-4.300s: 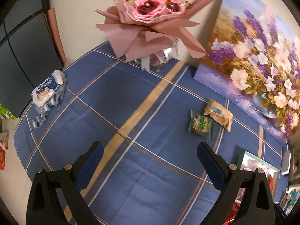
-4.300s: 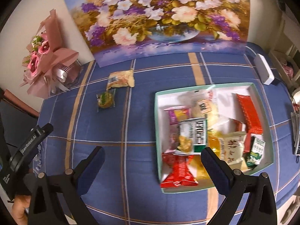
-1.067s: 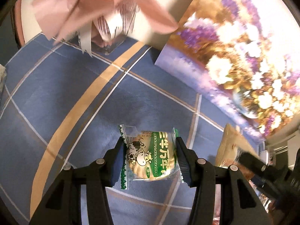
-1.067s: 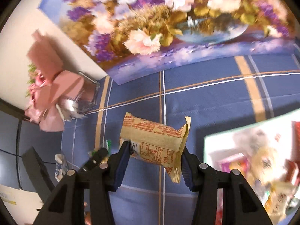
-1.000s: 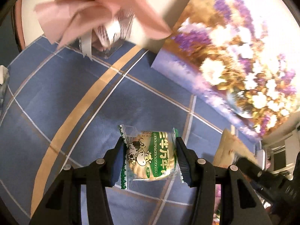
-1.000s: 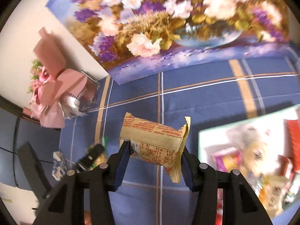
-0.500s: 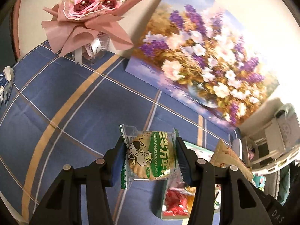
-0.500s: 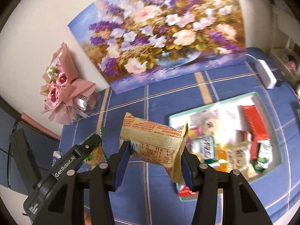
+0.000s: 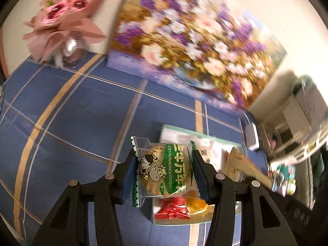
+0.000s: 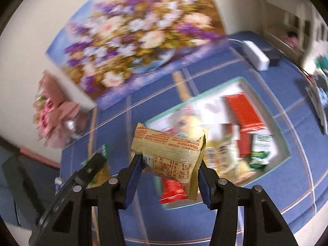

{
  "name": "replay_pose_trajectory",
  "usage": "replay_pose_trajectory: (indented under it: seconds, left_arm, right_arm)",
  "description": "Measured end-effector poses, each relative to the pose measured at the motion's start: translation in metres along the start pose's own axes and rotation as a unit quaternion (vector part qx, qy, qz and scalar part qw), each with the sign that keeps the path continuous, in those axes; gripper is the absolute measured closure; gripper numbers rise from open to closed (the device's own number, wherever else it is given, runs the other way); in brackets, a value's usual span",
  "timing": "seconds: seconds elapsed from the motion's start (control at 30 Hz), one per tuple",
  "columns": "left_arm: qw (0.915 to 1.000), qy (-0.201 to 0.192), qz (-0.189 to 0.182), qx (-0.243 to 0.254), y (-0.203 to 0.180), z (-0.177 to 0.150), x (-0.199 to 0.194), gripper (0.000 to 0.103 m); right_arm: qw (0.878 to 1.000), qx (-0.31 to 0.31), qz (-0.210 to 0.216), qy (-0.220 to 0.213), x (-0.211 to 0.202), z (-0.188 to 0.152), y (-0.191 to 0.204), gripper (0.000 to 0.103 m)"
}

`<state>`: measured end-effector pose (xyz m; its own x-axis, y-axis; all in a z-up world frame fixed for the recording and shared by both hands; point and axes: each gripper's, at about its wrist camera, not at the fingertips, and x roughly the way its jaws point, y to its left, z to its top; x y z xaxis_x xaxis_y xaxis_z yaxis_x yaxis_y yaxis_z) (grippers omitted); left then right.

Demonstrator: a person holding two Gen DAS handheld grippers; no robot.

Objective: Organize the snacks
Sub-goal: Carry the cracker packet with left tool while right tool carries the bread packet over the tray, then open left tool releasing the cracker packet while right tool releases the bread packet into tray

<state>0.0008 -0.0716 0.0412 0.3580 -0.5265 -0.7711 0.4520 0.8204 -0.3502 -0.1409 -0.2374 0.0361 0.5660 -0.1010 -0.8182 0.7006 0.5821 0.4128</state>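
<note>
- A green-and-clear cookie packet (image 9: 164, 171), printed with a cartoon cow, was pinched at its two sides between the pads of the left tongs (image 9: 164, 174) and hung in the air above the near-left corner of the snack tray (image 9: 180, 132).
- A tan wrapped snack (image 10: 170, 153) with red print was clamped the same way in the right tongs (image 10: 169, 176), held over the tray's (image 10: 287, 143) left end.
- Both packets were gripped only through soft, slippery wrapper; a jolt could have let either one slide out and land on the blue checked cloth of the bench (image 9: 71, 110) instead of in the tray.
- The two tongs were close together, the left one showing beside the right in the right wrist view. Lowering both at once could have knocked them against each other.
- The tray was already crowded with packets, including red wrappers (image 10: 244, 110) and a green one (image 10: 259, 150). A snack dropped on that heap might have slid over the low rim.
- Both views were smeared by motion, so judging the release point over the tray looked difficult.
</note>
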Motion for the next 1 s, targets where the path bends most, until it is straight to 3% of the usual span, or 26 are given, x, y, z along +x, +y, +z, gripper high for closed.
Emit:
replay_pose_trajectory:
  seconds: [0.2, 0.43, 0.7, 1.0]
  left_arm:
    - [0.9975, 0.036, -0.013, 0.06, -0.042, -0.017, 0.03, 0.049]
    - [0.9912, 0.071, -0.01, 0.111, -0.075, -0.037, 0.058, 0.049]
    - [0.9877, 0.09, -0.001, 0.128, -0.081, -0.045, 0.072, 0.049]
    - [0.9874, 0.105, 0.005, 0.119, -0.079, -0.047, 0.085, 0.047]
  right_arm:
    - [0.998, 0.057, -0.016, 0.007, 0.01, 0.012, -0.054, 0.049]
    - [0.996, 0.084, -0.019, 0.024, 0.025, 0.019, -0.077, 0.049]
    - [0.996, 0.083, 0.001, 0.044, 0.048, 0.019, -0.077, 0.048]
    - [0.996, 0.073, -0.01, 0.054, 0.062, 0.018, -0.074, 0.047]
